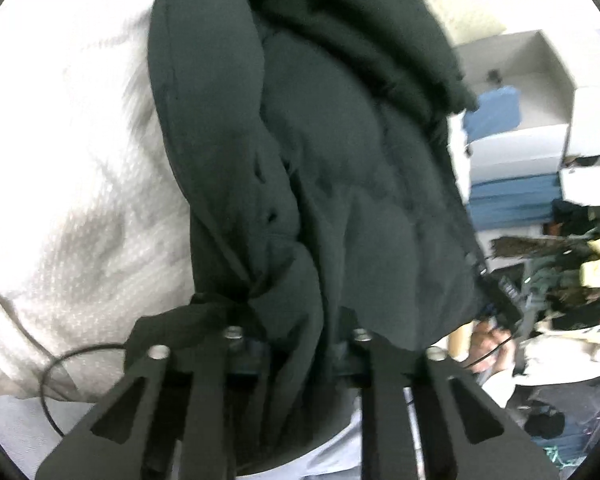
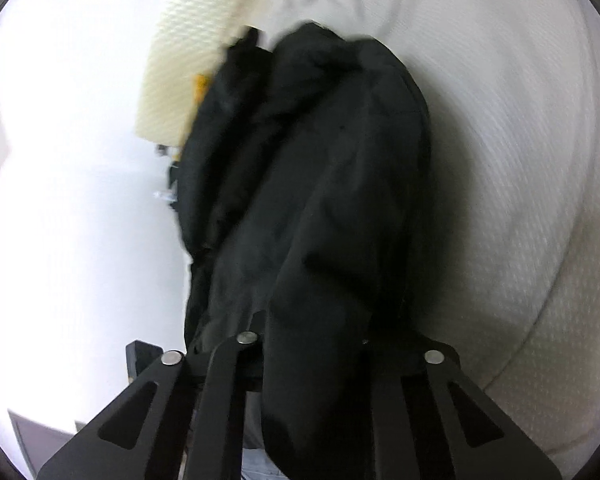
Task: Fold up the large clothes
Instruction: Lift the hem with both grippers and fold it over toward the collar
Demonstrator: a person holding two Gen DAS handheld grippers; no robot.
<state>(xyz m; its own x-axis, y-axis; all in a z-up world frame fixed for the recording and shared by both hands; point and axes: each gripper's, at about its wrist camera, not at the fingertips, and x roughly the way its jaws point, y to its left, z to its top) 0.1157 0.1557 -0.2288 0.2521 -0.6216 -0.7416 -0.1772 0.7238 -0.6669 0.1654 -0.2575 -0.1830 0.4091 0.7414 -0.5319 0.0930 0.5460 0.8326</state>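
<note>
Two wrist views, both blurry w/ motion. A big dark padded jacket (image 1: 320,152) fills most of each frame, bunched up and hanging from both tongs at once.

Left view: the left tongs (image 1: 296,344) pinch a gathered, knotted-looking wad of the jacket's edge; more cloth drapes down between the two black fingers and hides the tips. The jacket bulges upward from the grip in thick quilted folds. Behind it on the left lies a white textured bed cover (image 1: 60,208), w/ a thin black cable (image 1: 60,364) looping across its lower part. To the right, white shelves (image 1: 540,92) hold blue folded fabric (image 1: 494,110), and below them sits a jumble of dark and pale items, too blurred to name. A hand (image 1: 488,340) shows just past the jacket's lower right edge, next to another black device.

Right view: the right tongs (image 2: 308,344) are closed on the jacket (image 2: 312,184), which spills thickly through the gap and over the right finger. The jacket stretches away from the camera in a long dark bundle. On the right is the same white bed cover (image 2: 520,160). Top left, a cream ribbed cloth (image 2: 180,60); the rest of the left side is washed out by glare
</note>
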